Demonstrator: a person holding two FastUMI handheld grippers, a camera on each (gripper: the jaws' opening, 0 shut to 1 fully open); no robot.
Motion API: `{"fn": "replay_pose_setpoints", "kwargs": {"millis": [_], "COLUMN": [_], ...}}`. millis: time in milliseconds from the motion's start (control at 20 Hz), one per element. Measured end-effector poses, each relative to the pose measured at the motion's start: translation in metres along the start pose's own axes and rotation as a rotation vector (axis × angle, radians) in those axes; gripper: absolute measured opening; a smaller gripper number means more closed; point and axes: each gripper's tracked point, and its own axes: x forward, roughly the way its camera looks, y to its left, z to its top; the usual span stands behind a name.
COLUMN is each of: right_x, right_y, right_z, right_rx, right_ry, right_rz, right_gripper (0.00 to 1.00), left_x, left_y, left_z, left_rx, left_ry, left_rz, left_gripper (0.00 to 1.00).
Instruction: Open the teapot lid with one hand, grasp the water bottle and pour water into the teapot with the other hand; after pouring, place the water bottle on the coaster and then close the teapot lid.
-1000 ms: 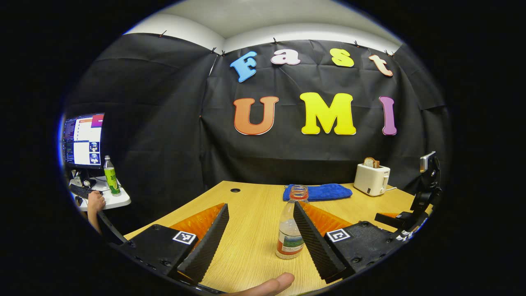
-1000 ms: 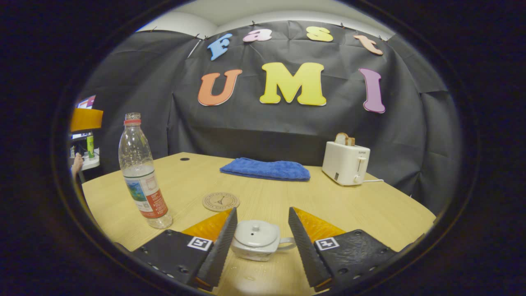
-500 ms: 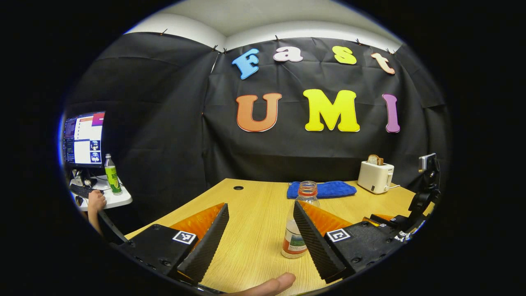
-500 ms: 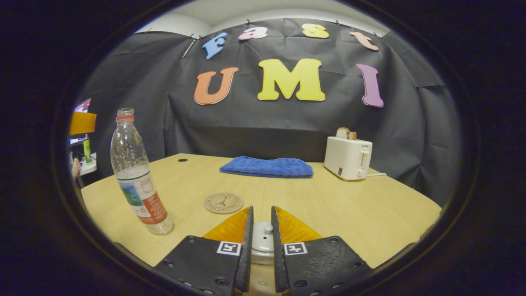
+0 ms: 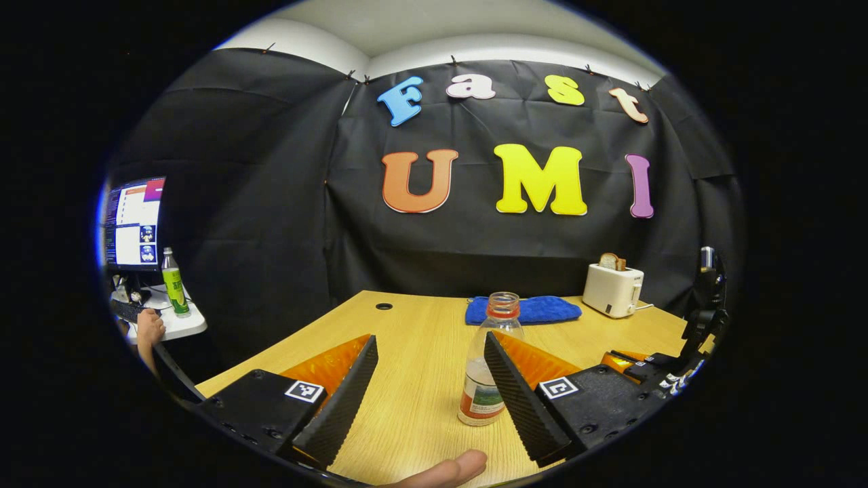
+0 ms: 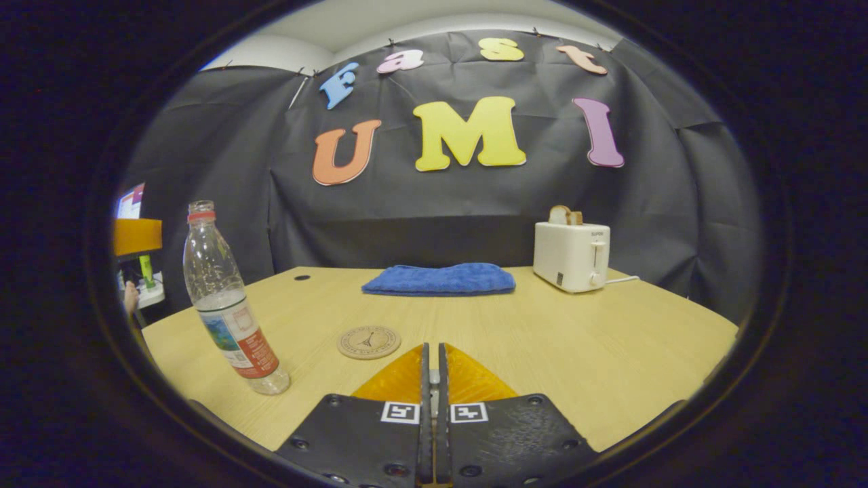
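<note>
In the left gripper view, my left gripper (image 5: 430, 336) is open and low over the wooden table (image 5: 407, 318). The clear water bottle (image 5: 480, 396), capless with a red neck ring and partly full, stands upright just inside its right finger, which covers part of it. My right gripper (image 5: 644, 364) shows at the far right. In the right gripper view, my right gripper (image 6: 432, 347) is shut, with a pale sliver of the teapot lid knob (image 6: 434, 375) between its fingers. The teapot body is hidden under them. The bottle (image 6: 227, 298) stands to the left, and the round coaster (image 6: 368, 341) lies just ahead.
A folded blue towel (image 6: 439, 279) lies at the back of the table (image 6: 597, 339), and a white toaster (image 6: 571, 256) holding bread stands at the back right. Off the table's left, a side desk carries a monitor (image 5: 132, 224) and a green bottle (image 5: 173, 282). A person's fingertip (image 5: 447, 468) shows at the bottom.
My right gripper went from wide open around the teapot to shut on its lid knob, and the teapot is now hidden. My left gripper stayed open beside the bottle, shifting slightly.
</note>
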Motion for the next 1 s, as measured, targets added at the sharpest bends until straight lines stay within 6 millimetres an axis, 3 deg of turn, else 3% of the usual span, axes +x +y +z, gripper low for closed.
{"fn": "replay_pose_setpoints", "kwargs": {"millis": [200, 350, 500, 700, 1000], "right_x": [-0.015, -0.035, -0.054, -0.075, -0.095], "right_y": [-0.008, -0.006, -0.008, -0.017, -0.055], "right_z": [0.021, 0.047, 0.060, 0.063, 0.055], "right_rx": [-0.039, -0.060, -0.091, -0.064, -0.086], "right_ry": [-0.051, -0.134, -0.160, -0.145, -0.136], "right_rz": [-0.037, -0.023, -0.014, 0.004, -0.037], "right_gripper": [0.02, 0.02, 0.00, 0.00, 0.00], "left_x": [0.006, 0.009, 0.011, 0.016, 0.033], "left_y": [-0.010, -0.017, -0.026, -0.039, -0.052], "left_z": [-0.013, -0.023, -0.031, -0.041, -0.057], "left_rx": [-0.004, 0.014, 0.027, 0.068, 0.033], "left_ry": [0.028, 0.050, 0.060, 0.048, 0.028], "left_rz": [-0.067, -0.108, -0.136, -0.173, -0.197], "left_gripper": [0.99, 0.99, 0.99, 0.99, 0.99]}}
